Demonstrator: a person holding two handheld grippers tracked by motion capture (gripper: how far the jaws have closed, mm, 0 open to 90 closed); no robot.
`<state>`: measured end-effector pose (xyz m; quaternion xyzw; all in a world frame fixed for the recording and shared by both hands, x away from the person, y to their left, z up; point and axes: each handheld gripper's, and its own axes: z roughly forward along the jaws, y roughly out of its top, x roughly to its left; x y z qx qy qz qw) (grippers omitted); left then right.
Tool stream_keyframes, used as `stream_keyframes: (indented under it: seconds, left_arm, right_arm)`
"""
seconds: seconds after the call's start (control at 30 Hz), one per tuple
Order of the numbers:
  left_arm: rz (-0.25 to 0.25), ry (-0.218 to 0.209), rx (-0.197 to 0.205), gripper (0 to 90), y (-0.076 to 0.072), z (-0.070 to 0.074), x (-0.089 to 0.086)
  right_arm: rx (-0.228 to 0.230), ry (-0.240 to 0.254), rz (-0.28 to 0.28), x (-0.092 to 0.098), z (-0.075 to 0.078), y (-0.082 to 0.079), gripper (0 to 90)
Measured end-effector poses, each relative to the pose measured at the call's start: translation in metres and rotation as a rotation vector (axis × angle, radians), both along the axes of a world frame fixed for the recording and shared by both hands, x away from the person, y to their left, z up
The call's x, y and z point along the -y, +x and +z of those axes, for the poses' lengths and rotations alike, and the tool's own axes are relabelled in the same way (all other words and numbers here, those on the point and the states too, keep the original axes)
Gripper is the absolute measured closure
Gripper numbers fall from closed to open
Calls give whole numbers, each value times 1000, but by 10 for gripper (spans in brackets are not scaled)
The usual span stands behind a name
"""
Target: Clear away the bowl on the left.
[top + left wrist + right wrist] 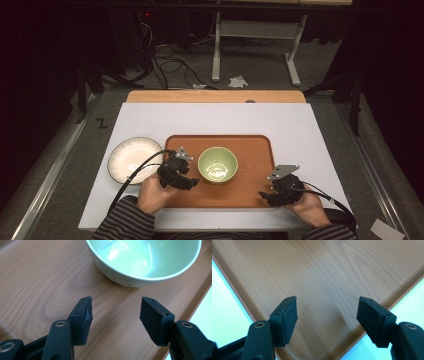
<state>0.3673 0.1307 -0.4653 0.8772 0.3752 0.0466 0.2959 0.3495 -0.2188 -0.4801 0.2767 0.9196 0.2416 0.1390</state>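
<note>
Two grippers over a wooden tray (250, 192) on the white-covered desk (300, 125), both with jaws wide and nothing between them. Left gripper (191, 181) low above the tray's left part, aimed at the green bowl (218, 164) standing just beside it near the tray's middle; in the left gripper view the bowl (143, 262) close ahead of the open jaws, upright, apart from both pads, bare wood between. Probably lined up so for a pinch on the near rim, with the gape left wide to clear the wall. Right gripper (265, 195) near the tray's front right corner, well apart from the bowl, facing bare tray (332, 277) and its raised edge; likely parked there to steady or lift the tray, or simply waiting. Off the tray, on the desk at the left, a white ribbed plate (134, 159) just beside the tray's left edge, empty as far as can be told. Between left jaws and bowl, no obstacle; behind the left hand, a black cable (137, 172) looping across the plate's rim, a possible snag on any carry to the left. Beyond the desk, a dim floor with cables, a white frame and scraps of paper.
</note>
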Motion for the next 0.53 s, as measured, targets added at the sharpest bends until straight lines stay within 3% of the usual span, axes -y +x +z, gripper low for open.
stream_keyframes:
  seconds: [0.53]
  left_arm:
    - [4, 17, -14, 426, 1, -2, 1]
  right_arm:
    - [0, -1, 0, 0, 0, 0, 345]
